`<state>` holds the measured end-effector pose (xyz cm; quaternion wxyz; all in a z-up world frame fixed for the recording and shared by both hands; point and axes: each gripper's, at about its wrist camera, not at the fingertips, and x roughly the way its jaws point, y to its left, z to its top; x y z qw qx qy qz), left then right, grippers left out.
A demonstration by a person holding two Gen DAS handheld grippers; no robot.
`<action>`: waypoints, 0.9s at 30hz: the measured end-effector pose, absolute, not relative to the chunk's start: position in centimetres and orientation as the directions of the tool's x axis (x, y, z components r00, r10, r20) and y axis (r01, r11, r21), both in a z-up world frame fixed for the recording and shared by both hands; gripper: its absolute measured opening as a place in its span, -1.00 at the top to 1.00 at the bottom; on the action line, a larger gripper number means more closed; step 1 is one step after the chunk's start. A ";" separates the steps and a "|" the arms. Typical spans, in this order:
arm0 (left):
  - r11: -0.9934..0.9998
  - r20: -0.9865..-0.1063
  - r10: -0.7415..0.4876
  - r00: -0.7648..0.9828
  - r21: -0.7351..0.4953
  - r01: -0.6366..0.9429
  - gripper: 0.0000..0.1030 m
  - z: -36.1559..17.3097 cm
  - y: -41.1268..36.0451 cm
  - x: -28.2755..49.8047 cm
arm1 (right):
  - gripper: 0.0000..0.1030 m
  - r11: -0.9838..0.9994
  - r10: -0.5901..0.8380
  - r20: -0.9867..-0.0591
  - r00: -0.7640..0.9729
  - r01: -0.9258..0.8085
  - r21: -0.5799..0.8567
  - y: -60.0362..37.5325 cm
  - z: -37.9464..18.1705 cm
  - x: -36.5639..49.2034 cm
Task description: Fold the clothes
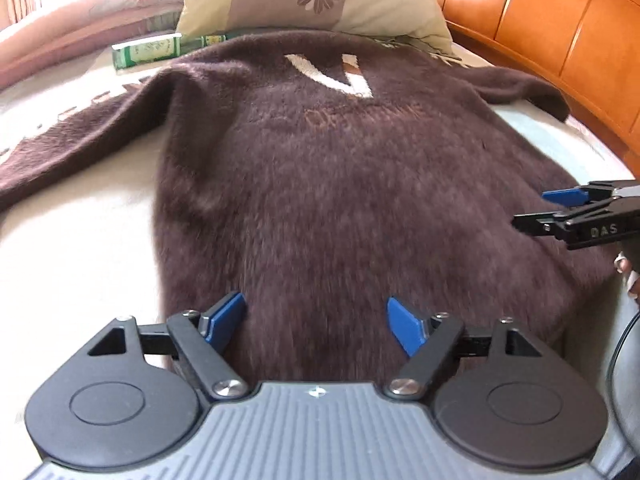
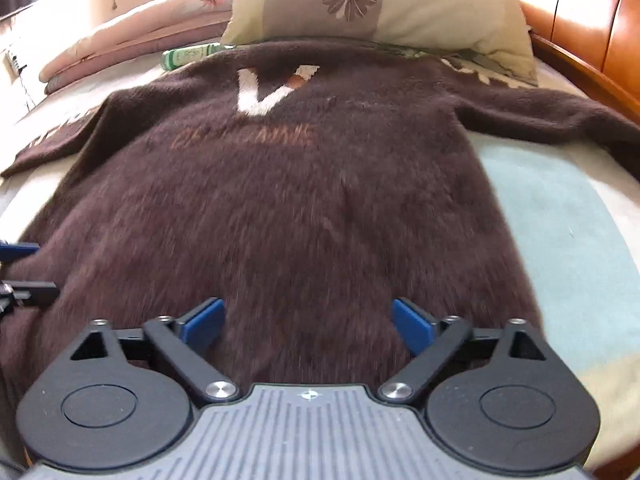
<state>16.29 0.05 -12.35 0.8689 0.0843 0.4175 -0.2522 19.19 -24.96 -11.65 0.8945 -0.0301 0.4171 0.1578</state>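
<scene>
Brown fuzzy sweater (image 1: 340,184) spread flat on the bed (image 2: 560,220), no fold in it that I can see.

Its body lies open and both sleeves stretch out to the sides, so all the folding remains. My left gripper (image 1: 316,322) and right gripper (image 2: 306,322) hover over the hem with jaws wide apart, holding nothing. Around it: a pale sheet with a light blue band, a flowered pillow (image 2: 380,4) at the collar, a green tube (image 1: 146,50), folded quilts, an orange wooden headboard (image 1: 560,32).
</scene>
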 end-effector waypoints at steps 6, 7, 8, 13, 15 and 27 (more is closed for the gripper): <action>0.860 -0.780 -0.340 0.526 -0.032 0.510 -0.52 -11.6 -0.1 15.5 | -1.00 0.955 0.226 -0.759 0.610 -0.291 0.051 -24.7 -12.0 16.5; 0.860 -0.777 -0.342 0.529 -0.032 0.509 -0.52 -11.2 -0.2 15.8 | -1.00 0.955 0.227 -0.761 0.607 -0.292 0.052 -24.7 -11.6 16.6; 0.861 -0.771 -0.347 0.534 -0.037 0.506 -0.52 -10.8 -0.2 16.2 | -1.00 0.955 0.228 -0.763 0.605 -0.293 0.054 -24.7 -11.3 16.7; 0.871 -0.696 -0.372 0.615 -0.032 0.490 -0.52 -8.8 -1.5 20.1 | -1.00 0.942 0.277 -0.693 0.666 -0.331 0.058 -23.2 -9.2 19.8; 0.878 -0.692 -0.360 0.626 -0.024 0.479 -0.52 -9.3 -2.7 22.2 | -1.00 0.936 0.293 -0.681 0.671 -0.348 0.059 -21.8 -9.3 22.3; 0.881 -0.695 -0.407 0.592 -0.128 0.456 -0.58 -12.8 0.6 16.7 | -1.00 0.942 0.267 -0.683 0.680 -0.334 0.035 -22.2 -13.1 19.2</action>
